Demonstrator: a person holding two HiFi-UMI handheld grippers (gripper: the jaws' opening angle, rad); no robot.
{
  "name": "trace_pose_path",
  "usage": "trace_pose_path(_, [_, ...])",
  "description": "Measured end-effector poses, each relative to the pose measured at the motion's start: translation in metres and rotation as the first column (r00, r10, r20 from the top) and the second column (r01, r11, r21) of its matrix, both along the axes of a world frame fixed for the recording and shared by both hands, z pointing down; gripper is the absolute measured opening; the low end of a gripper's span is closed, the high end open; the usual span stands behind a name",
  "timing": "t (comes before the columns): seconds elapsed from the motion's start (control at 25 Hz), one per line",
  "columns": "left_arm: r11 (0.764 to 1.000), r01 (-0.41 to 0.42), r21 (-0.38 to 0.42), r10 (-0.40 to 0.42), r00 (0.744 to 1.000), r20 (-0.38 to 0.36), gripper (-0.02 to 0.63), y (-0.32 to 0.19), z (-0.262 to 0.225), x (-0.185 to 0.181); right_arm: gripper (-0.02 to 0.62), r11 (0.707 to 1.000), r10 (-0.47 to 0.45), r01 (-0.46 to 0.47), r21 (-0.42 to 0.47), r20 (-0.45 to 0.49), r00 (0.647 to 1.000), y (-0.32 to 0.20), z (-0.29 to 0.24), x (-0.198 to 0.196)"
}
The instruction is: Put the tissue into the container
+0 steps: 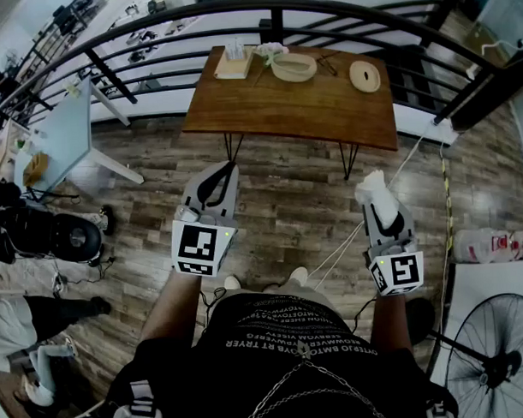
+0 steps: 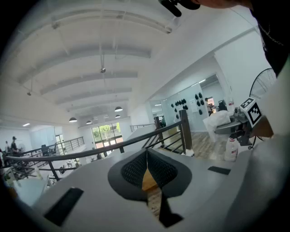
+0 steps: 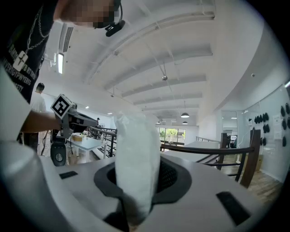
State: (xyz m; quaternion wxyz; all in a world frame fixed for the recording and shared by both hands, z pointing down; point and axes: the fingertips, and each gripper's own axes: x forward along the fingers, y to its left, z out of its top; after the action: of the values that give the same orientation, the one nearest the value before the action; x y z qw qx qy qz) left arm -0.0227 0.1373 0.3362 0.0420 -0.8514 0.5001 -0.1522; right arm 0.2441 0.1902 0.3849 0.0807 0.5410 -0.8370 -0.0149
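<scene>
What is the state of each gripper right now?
Left gripper: closed, holding nothing.
Right gripper: closed on the tissue.

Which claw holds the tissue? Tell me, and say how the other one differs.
The right claw: it is clamped on the white tissue, which sticks out past its tips. The left claw is closed with nothing between its jaws.

This is an open-plan office or lab workspace on a mezzanine. A curved black railing (image 1: 263,5) crosses the top of the head view above a wood-plank floor (image 1: 287,203). A wooden bench (image 1: 301,108) stands top centre, a white bench (image 1: 66,138) upper left and a pedestal fan (image 1: 498,363) lower right. Pendant lamps (image 2: 118,109) and tall windows (image 2: 106,133) show mid-left in the left gripper view.
</scene>
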Motion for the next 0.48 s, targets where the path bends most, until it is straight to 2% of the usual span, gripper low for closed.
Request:
trace_pose_path(0.12, [0.999, 0.015, 0.046, -0.015, 1.000, 0.003, 0.029, 0.006, -0.016, 0.004, 0.117, 0.998, -0.058, 0.058, 0.006, 0.009, 0.998, 0.001, -0.004, -0.017])
trace_pose_path(0.24, [0.999, 0.000, 0.054, -0.001, 1.000, 0.008, 0.029, 0.031, -0.014, -0.007, 0.117, 0.997, -0.076, 0.076, 0.002, 0.000, 0.997, 0.023, -0.004, -0.041])
trace_pose_path(0.48, [1.000, 0.018, 0.007, -0.018, 0.999, -0.035, 0.029, 0.123, 0.017, -0.080, 0.118, 0.999, -0.046, 0.046, -0.022, 0.020, 0.999, 0.103, 0.000, -0.094])
